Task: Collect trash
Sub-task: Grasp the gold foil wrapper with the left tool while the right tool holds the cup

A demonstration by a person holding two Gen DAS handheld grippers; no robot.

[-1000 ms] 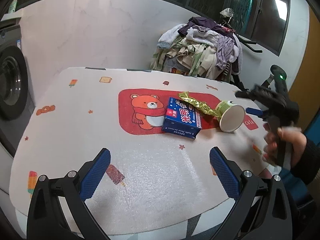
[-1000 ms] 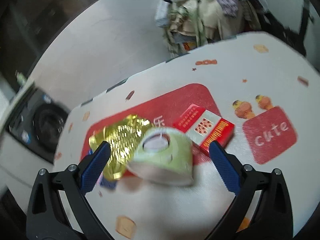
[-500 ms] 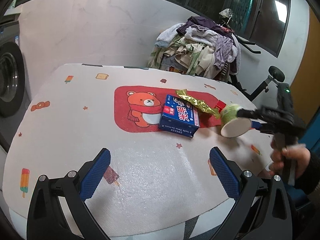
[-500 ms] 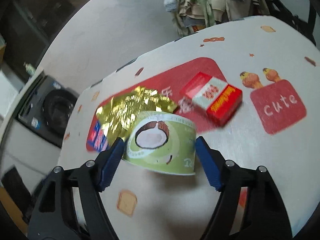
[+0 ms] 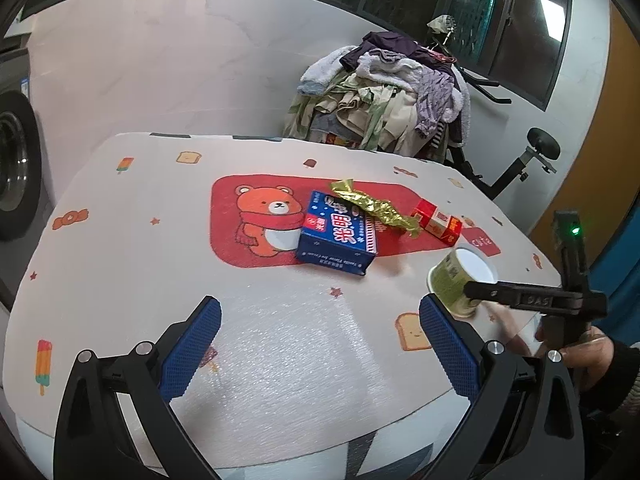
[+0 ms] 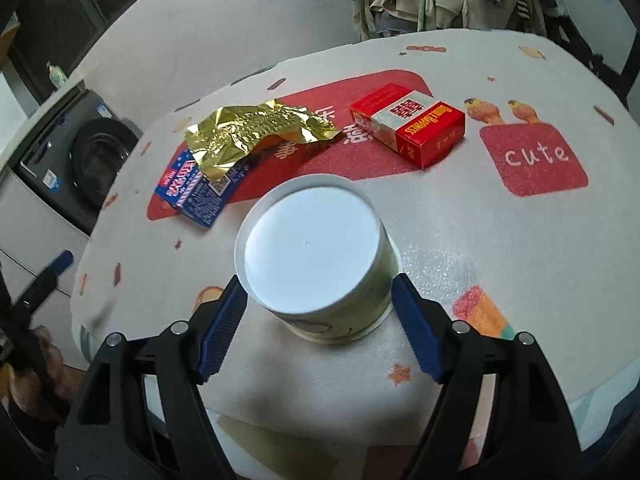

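Observation:
A green paper cup (image 6: pixel 312 256) is bottom up near the table's right front edge, also seen in the left wrist view (image 5: pixel 456 280). My right gripper (image 6: pixel 316 284) is round it; both blue pads touch its sides while the jaws are opening a little. Farther back lie a gold foil wrapper (image 6: pixel 256 132), a blue box (image 6: pixel 196 192) partly under the wrapper, and a red cigarette pack (image 6: pixel 412 124). My left gripper (image 5: pixel 320 308) hangs open over the table's front part with nothing between its fingers.
The table wears a white cloth (image 5: pixel 120 240) with a red bear patch. A washing machine (image 5: pixel 16 168) stands left of it. Behind it are a heap of clothes (image 5: pixel 384 100) and an exercise bike (image 5: pixel 520 168). A person's hand (image 5: pixel 588 352) holds the right gripper.
The right gripper closed round the cup beside the wrapper, carried it toward the near right edge and turned it bottom up. The red pack came into sight. The left gripper barely moved.

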